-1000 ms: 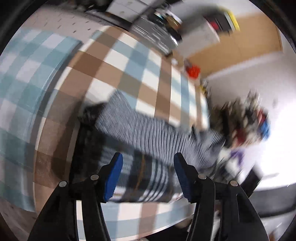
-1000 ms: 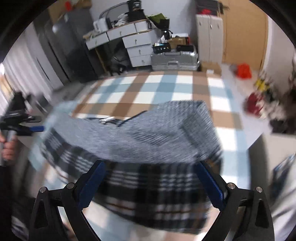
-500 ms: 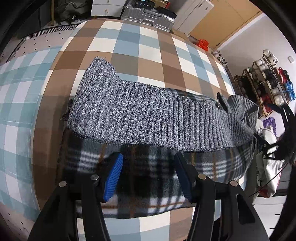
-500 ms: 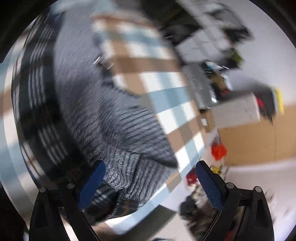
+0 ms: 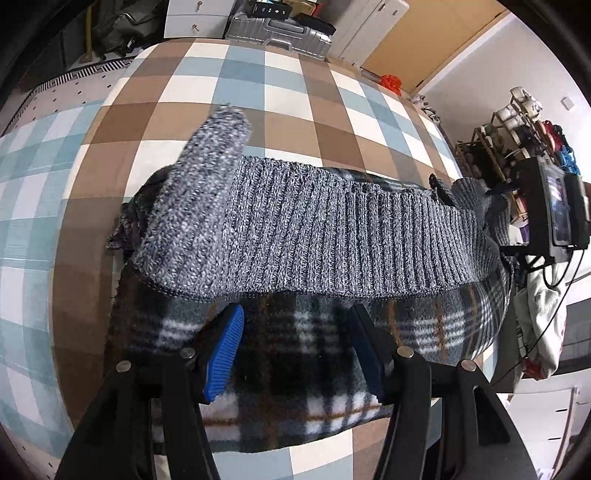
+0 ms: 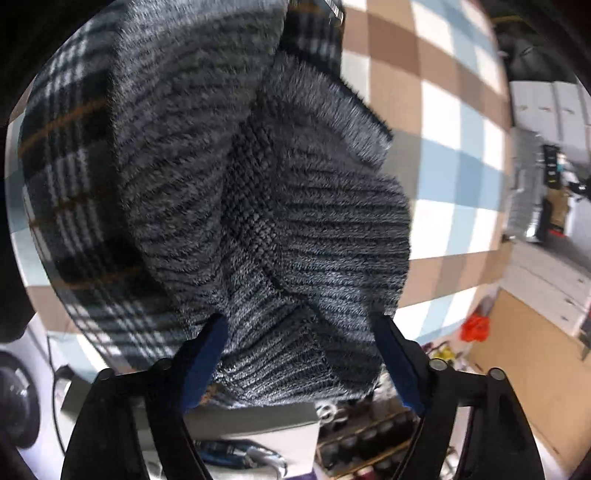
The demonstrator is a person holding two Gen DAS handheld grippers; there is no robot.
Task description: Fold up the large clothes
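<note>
A grey ribbed knit sweater (image 5: 332, 229) lies across a dark plaid fleece garment (image 5: 295, 369) on the checked bedcover (image 5: 258, 92). One sleeve end (image 5: 218, 147) points up at the left. My left gripper (image 5: 295, 325) hovers over the plaid fleece just below the sweater's hem, half open, with nothing pinched. In the right wrist view the sweater's bunched end (image 6: 295, 240) fills the frame, with plaid fleece (image 6: 74, 147) beside it. My right gripper (image 6: 299, 325) straddles a thick knit fold and its jaws are closing around it.
The brown, white and blue checked cover (image 6: 443, 166) spreads beyond the clothes. A silver suitcase (image 5: 280, 29) and white drawers stand past the far edge. A cluttered shelf (image 5: 517, 129) is at the right. A black unit with a small screen (image 5: 554, 210) sits by the sweater's right end.
The left gripper dropped closer to the plaid fleece, then held still. The right gripper rolled sharply, came down onto the sweater's bunched end, and its jaws narrowed around the knit.
</note>
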